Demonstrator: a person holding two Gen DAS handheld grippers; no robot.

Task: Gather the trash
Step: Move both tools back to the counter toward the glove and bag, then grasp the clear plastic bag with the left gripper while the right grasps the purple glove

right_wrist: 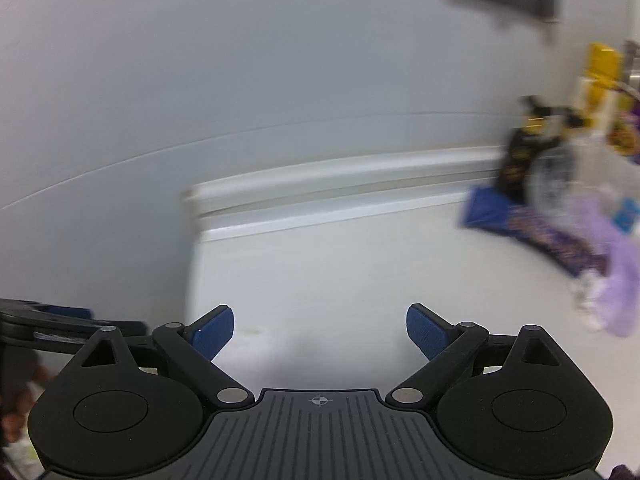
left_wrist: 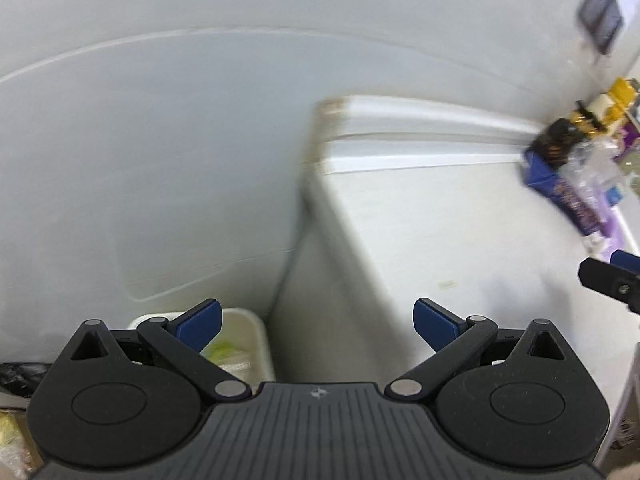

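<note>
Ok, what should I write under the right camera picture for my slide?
Open right gripper above a white table, with a blurry pile of wrappers at its far right.

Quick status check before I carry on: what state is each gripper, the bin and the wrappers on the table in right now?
left gripper: open, empty, above the table edge.
right gripper: open, empty, over the table.
white bin: below the table edge, open-topped, some trash inside.
blue wrapper: lying flat on the table, uncollected.
purple wrapper: crumpled beside it, uncollected.
</note>
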